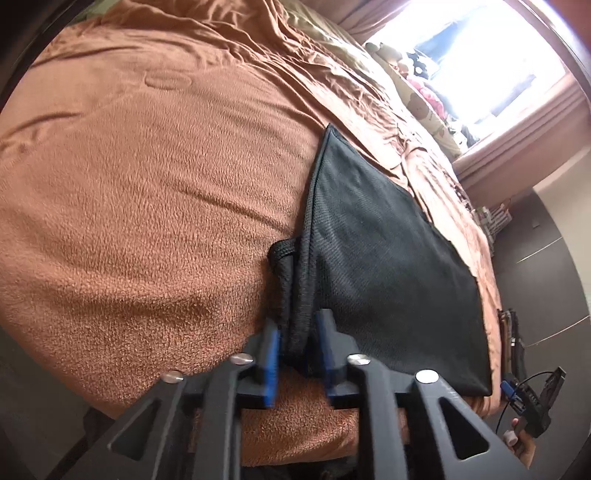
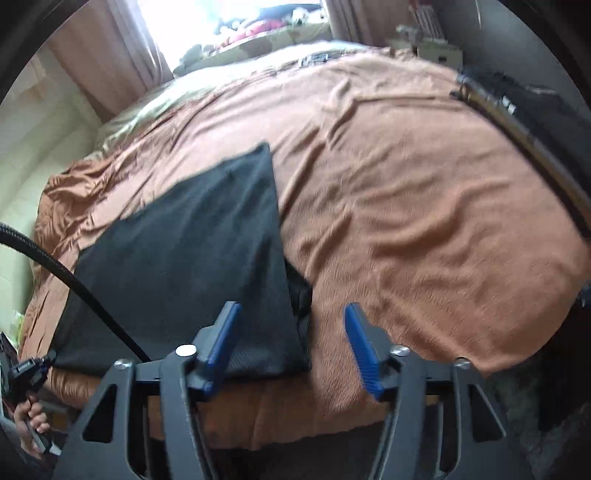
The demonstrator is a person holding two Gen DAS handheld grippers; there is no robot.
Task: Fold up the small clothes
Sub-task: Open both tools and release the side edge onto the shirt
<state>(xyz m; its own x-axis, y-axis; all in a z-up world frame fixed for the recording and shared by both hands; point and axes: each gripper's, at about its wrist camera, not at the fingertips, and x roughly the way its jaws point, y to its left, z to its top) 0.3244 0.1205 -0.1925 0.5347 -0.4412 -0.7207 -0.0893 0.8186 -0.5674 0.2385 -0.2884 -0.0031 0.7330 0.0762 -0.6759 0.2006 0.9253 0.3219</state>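
Blue pads of my left gripper are pinching a bunched black fold of the garment at six o'clock of the left view. Garment is lying flat on the brown blanket, stretching toward one o'clock. My right gripper is hanging wide, gripping nothing, its left pad over the garment's near edge, its right over blanket. Window is glaring at twelve.
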